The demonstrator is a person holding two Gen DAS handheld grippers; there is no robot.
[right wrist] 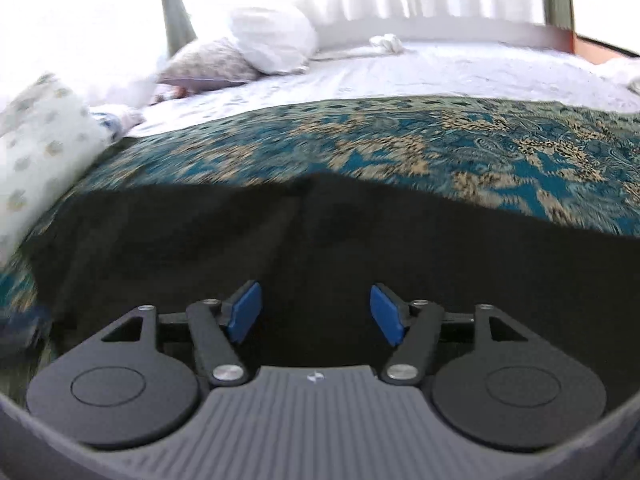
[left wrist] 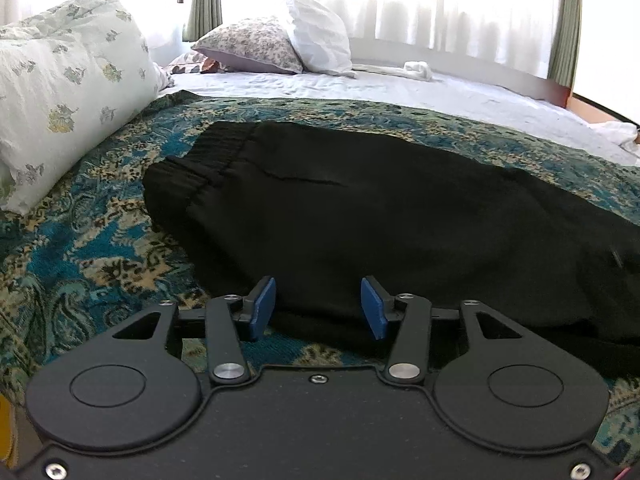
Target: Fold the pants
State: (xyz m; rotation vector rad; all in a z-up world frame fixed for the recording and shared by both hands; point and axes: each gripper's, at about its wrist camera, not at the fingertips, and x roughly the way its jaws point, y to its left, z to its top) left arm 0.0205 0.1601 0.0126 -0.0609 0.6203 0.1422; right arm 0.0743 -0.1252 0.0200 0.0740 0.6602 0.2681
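On patterned blanket [left wrist: 100, 240] lie black pants [left wrist: 360, 208], waistband toward big pillow [left wrist: 60, 80]. Left gripper [left wrist: 318, 306] released, near pants edge. Right gripper [right wrist: 316, 312] also released, above fabric. Step probably: reaching for grasp. Next: pinch near edge, both sides, fold over.

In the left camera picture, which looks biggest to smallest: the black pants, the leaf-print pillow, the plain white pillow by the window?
1. Black pants.
2. Leaf-print pillow.
3. White pillow, though it lies farther from the camera, so its true size is unsure.
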